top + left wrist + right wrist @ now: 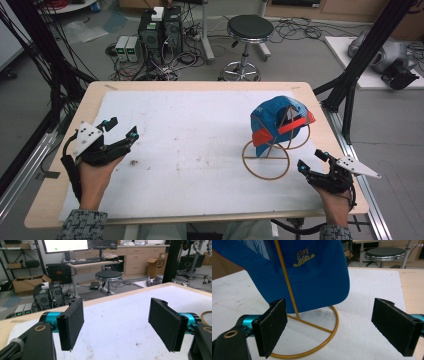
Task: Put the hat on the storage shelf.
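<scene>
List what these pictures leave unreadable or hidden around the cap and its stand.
- Cap logo: right gripper view, small and blurred, so unreadable.
- Cap crown: right gripper view, cut off by the top edge.
- Wire stand top: high view, covered by the cap.
- Stand's base ring: left gripper view, hidden behind the gripper's jaw and cut by the right edge.

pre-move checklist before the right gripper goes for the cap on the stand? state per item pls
1. Right gripper open: ok, jaws wide apart and empty.
2. Left gripper open and away from the stand: ok, it is over the white mat at the left.
3. Blue baseball cap with orange trim seated on the gold wire stand: ok, hanging on it.
4. Stand's ring base flat on the mat: ok.
5. Path from right gripper to cap unobstructed: ok, only mat between.
6. Cap snagged on the wire: cannot tell.
</scene>
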`<state>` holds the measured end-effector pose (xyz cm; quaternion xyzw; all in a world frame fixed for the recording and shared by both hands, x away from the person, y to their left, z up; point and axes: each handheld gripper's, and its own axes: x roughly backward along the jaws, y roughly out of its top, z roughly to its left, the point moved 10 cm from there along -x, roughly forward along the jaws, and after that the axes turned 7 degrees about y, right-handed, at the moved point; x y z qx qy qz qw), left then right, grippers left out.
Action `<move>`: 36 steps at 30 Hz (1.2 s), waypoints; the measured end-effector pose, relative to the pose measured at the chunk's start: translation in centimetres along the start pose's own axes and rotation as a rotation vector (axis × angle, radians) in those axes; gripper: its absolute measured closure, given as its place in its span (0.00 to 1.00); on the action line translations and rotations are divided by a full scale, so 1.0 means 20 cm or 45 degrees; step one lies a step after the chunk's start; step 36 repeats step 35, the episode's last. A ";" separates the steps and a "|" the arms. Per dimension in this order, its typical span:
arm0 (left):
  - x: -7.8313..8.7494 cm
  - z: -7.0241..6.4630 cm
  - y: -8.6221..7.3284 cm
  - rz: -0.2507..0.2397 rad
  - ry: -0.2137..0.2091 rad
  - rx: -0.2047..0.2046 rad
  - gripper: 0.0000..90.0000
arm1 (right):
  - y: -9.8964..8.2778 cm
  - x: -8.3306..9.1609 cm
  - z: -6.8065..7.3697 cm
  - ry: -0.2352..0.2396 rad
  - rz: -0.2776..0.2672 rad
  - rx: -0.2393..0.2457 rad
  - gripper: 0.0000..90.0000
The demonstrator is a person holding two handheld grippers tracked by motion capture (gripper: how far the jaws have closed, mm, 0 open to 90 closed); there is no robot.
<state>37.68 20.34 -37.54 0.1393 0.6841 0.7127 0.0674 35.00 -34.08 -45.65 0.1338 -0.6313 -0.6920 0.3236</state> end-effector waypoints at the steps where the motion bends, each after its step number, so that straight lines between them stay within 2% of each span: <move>1: 0.01 0.02 -0.02 0.006 0.013 -0.004 0.31 | 0.00 0.00 0.00 -0.007 0.008 0.007 0.14; 9: 0.07 0.14 -0.15 0.029 0.086 0.005 0.28 | -0.01 0.01 0.00 -0.013 0.010 -0.002 0.14; 11: 0.08 0.17 -0.18 0.056 0.101 0.011 0.28 | -0.01 0.00 -0.01 -0.014 0.012 0.007 0.14; 17: 0.10 0.23 -0.22 0.060 0.137 0.015 0.28 | -0.02 -0.02 0.00 -0.001 0.033 0.012 0.14; 22: 0.10 0.24 -0.26 0.073 0.133 0.028 0.28 | -0.02 -0.03 0.01 0.005 0.037 0.017 0.14; 28: 0.10 0.22 -0.29 0.087 0.132 0.006 0.28 | -0.01 -0.03 0.02 0.013 0.032 0.013 0.14; 36: 0.10 0.23 -0.33 0.123 0.146 0.008 0.28 | -0.01 -0.04 0.02 0.016 0.028 0.001 0.14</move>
